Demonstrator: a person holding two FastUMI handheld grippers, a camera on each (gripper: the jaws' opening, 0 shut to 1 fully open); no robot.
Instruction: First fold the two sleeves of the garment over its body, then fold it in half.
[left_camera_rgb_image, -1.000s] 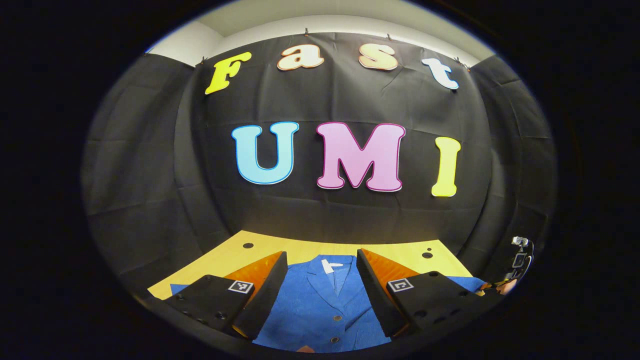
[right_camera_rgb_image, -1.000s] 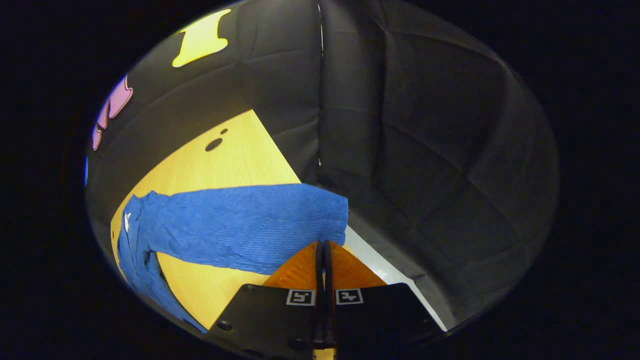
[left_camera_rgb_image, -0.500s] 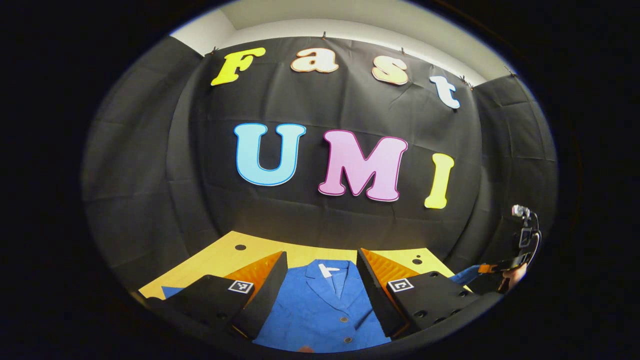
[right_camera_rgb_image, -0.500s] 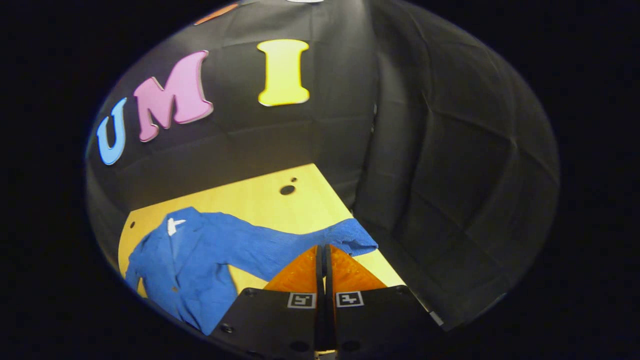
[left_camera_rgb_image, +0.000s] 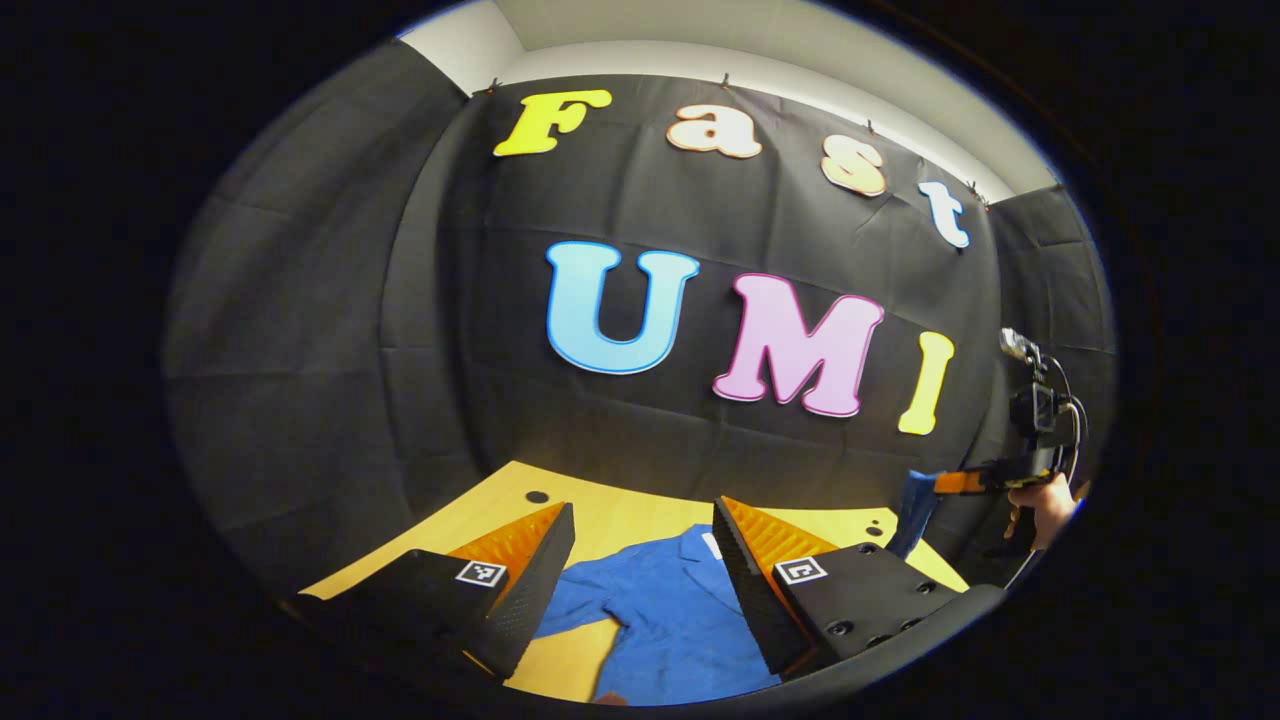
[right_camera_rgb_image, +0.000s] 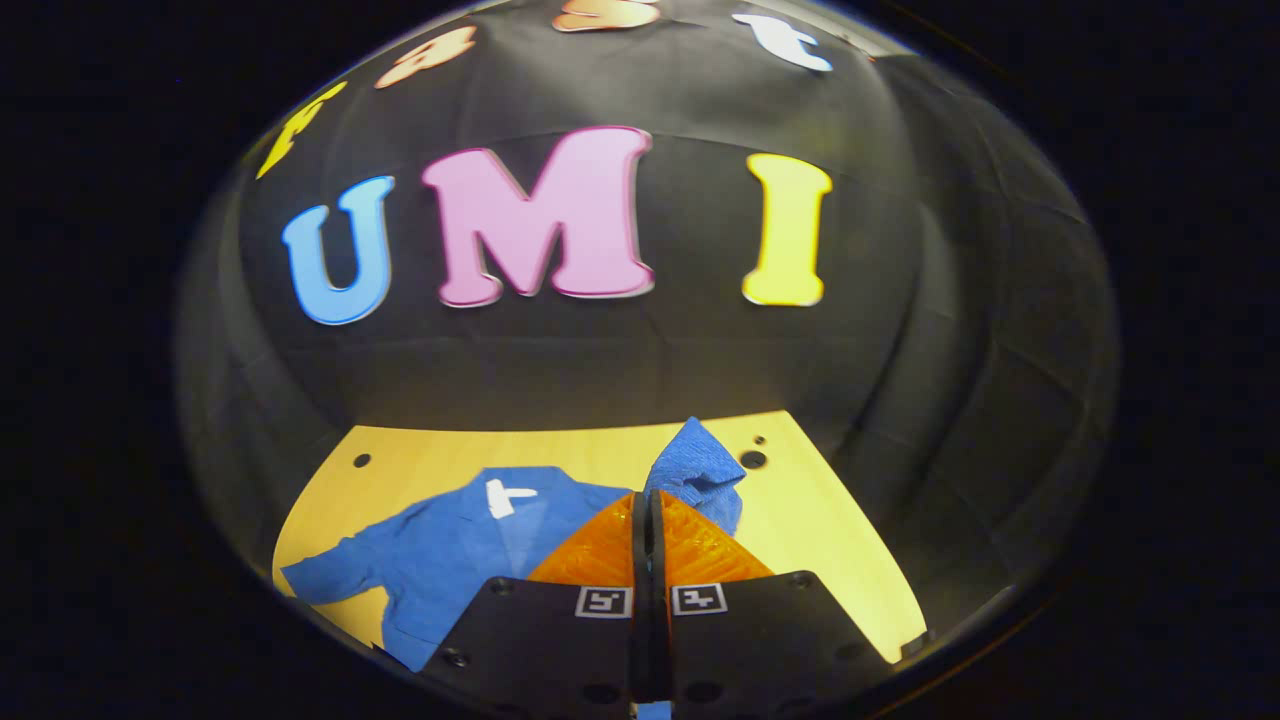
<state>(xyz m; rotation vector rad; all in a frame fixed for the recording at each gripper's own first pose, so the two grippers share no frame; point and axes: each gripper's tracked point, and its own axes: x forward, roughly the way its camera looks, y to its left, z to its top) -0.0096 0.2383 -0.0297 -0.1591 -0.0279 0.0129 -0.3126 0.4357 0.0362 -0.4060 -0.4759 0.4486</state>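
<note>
A blue jacket (right_camera_rgb_image: 470, 555) with a white neck label lies face up on the yellow table (right_camera_rgb_image: 830, 560). My right gripper (right_camera_rgb_image: 648, 500) is shut on the cuff of one sleeve (right_camera_rgb_image: 700, 472), which hangs lifted above the table. In the left gripper view that same gripper (left_camera_rgb_image: 955, 484) and the hand holding it show at the far right, with the blue sleeve (left_camera_rgb_image: 915, 510) drooping from it. My left gripper (left_camera_rgb_image: 640, 515) hovers open above the jacket (left_camera_rgb_image: 670, 610), its fingers spread wide with nothing between them. The other sleeve (right_camera_rgb_image: 320, 578) lies flat, stretched out to the side.
Black cloth walls close in the table on three sides. Small dark holes (right_camera_rgb_image: 752, 459) mark the table's far corners. Bare yellow tabletop (left_camera_rgb_image: 470, 525) lies to the left of the jacket in the left gripper view.
My right gripper has lifted the sleeve cuff off the table and swung it round toward the jacket body. The left gripper has turned leftward and stays open.
</note>
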